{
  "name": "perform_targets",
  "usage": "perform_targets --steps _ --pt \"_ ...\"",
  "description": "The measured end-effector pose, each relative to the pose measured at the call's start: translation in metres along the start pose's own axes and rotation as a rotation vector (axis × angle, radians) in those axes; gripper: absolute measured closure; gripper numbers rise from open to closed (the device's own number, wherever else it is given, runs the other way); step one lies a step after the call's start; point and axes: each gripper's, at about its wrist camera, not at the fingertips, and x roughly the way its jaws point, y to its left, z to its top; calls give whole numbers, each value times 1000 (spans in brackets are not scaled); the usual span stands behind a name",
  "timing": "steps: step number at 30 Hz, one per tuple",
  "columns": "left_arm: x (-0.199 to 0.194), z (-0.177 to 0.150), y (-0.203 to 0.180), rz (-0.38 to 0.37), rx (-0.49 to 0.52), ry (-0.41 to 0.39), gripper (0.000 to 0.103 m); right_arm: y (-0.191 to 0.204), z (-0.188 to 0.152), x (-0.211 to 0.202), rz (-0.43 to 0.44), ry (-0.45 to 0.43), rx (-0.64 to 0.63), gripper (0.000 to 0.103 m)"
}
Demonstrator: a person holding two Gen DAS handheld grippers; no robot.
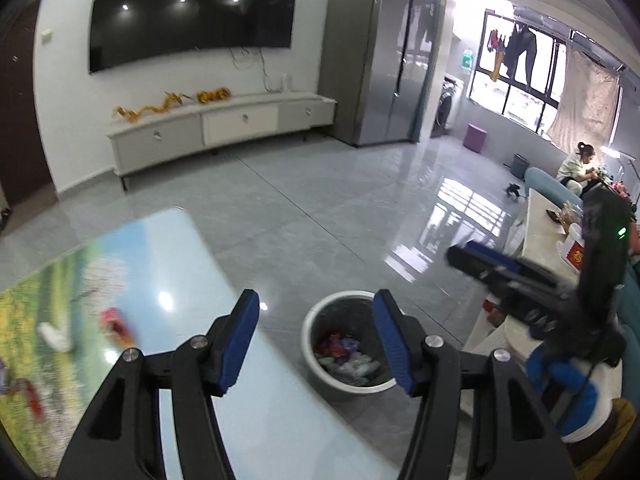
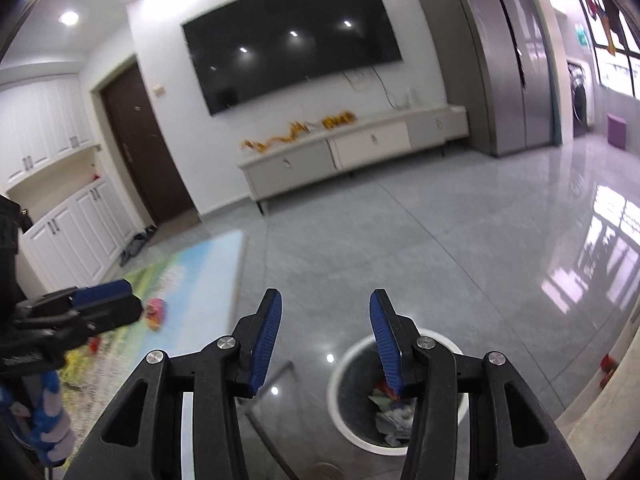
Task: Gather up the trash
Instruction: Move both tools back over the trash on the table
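My left gripper (image 1: pixel 316 304) is open and empty, hanging over the table's edge and the grey, white-rimmed trash bin (image 1: pixel 310 344) on the floor. Crumpled wrappers (image 1: pixel 344 354) fill the bin's bottom. On the landscape-printed table (image 1: pixel 180 264) lie a pink-red wrapper (image 1: pixel 116 322), a white scrap (image 1: pixel 56 336) and a red piece (image 1: pixel 30 398), all blurred. My right gripper (image 2: pixel 326 304) is also open with nothing between its pads, above the bin (image 2: pixel 340 412). It shows at the right in the left wrist view (image 1: pixel 468 258). The left gripper (image 2: pixel 128 300) shows beside the pink wrapper (image 2: pixel 156 312).
Grey tiled floor (image 1: pixel 320 200) stretches to a white TV cabinet (image 1: pixel 224 128) under a wall TV, with a steel fridge (image 1: pixel 384 60) to its right. A beige table (image 1: pixel 544 232) with boxes stands at the right. A person (image 1: pixel 578 164) sits far behind it.
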Motion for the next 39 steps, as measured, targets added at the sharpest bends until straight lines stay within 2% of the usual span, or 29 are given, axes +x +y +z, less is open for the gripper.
perform_targets --steps 2,6,8,10,12,15,19,22,26,32,36,39 --pt "-29 -4 17 36 -14 -40 46 17 7 -14 19 -24 -22 57" --pt "-79 -16 50 91 -69 -108 45 56 20 -45 54 -79 -75 49" --pt "-107 -23 71 131 -97 -150 34 74 25 -59 72 -101 -93 44" --pt "-134 -34 93 184 -123 -195 31 92 31 -71 86 -119 -110 38" --pt "-154 -44 113 223 -142 -218 30 108 37 -80 100 -131 -127 35" --pt "-182 -57 146 295 -177 -242 25 129 42 -90 127 -147 -135 20" --pt "-218 -82 195 414 -231 -275 19 154 45 -98 141 -164 -140 6" --pt "-238 -101 227 494 -259 -294 19 167 45 -100 142 -171 -138 1" --pt "-259 -126 262 571 -289 -310 19 181 44 -96 145 -173 -136 0" --pt "-276 -160 313 592 -378 -265 19 208 40 -76 139 -165 -137 0" --pt "-277 -174 333 574 -400 -250 19 229 35 -54 164 -153 -159 0" --pt "-269 -179 344 541 -418 -231 19 245 30 -30 184 -111 -178 0"
